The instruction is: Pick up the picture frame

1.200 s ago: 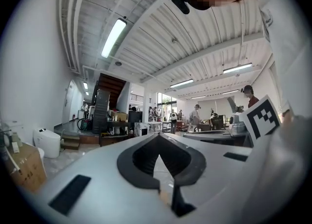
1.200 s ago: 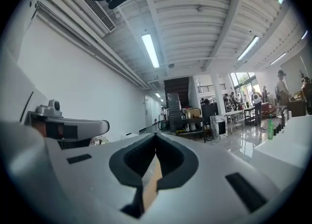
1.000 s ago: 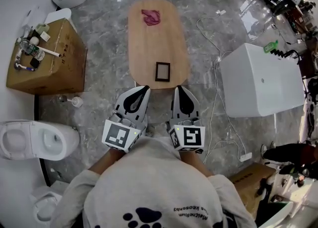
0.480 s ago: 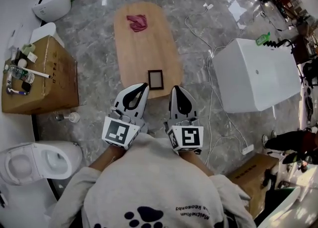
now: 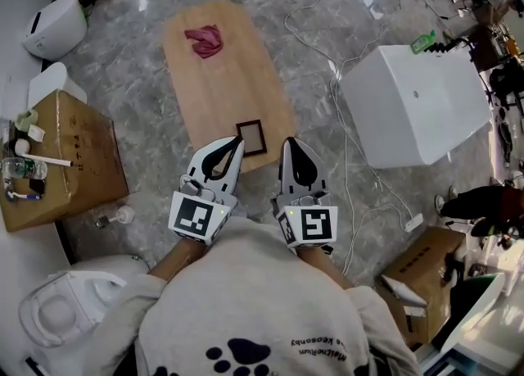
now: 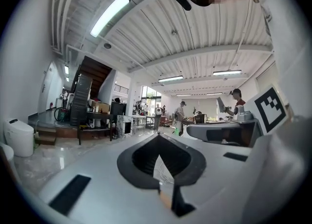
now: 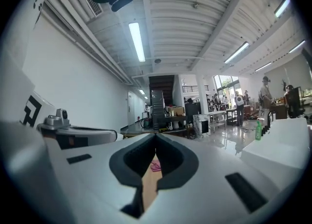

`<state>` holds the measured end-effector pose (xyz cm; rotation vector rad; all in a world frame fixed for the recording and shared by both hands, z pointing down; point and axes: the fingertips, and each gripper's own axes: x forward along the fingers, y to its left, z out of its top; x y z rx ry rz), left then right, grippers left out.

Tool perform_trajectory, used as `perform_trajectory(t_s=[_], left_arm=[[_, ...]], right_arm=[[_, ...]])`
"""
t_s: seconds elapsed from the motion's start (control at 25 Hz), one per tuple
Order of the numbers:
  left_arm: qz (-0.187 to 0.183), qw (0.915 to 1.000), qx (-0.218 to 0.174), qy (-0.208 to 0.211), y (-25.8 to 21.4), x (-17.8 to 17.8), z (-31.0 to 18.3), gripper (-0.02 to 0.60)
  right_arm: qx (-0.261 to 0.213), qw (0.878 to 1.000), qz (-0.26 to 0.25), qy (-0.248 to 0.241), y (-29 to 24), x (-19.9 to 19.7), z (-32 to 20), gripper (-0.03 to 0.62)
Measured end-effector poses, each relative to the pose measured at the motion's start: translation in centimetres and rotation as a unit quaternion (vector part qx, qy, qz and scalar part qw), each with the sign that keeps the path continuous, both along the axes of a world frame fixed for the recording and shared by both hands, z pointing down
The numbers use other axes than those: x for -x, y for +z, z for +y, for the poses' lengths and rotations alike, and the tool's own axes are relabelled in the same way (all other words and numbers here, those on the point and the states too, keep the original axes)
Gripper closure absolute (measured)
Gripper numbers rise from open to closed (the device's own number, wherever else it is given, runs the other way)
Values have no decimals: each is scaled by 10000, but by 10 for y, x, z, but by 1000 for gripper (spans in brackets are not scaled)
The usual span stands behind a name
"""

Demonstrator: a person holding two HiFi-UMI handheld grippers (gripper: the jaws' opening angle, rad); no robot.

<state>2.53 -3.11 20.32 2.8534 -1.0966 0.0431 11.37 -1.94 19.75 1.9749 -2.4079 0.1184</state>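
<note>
A small dark picture frame [image 5: 251, 137] lies flat at the near end of a low oval wooden table [image 5: 221, 79]. In the head view my left gripper [image 5: 238, 142] and right gripper [image 5: 287, 142] are held side by side, level, just short of the table's near edge. The left one's tip almost meets the frame's near left corner; the right one is just right of the frame. Both are shut with nothing between the jaws. Through the shut jaws, the right gripper view shows a strip of the tabletop [image 7: 148, 181] and a pink cloth [image 7: 155, 166].
A pink cloth [image 5: 203, 41] lies at the table's far end. A white tub-like unit [image 5: 409, 104] stands to the right with cables [image 5: 348, 145] across the marble floor. A cardboard box [image 5: 57, 157] with small items and toilets [image 5: 57, 309] are at the left. Another box [image 5: 422, 272] stands lower right.
The table and frame have slid leftward and nearer in the head view as both grippers advanced toward the table's near end. Both stayed shut.
</note>
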Motion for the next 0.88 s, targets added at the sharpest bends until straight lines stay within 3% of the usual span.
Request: perform_trajectory(t_s=[0.36,0.88], left_arm=[[-18,9996,88,258,12,0,-19,577],[-148,9991,391,69,35,-4,-49,577]], right_arm=[[26,9997,78,242,7,-11,-20,586],[413,9989,197,41,31,-28,-59,586]])
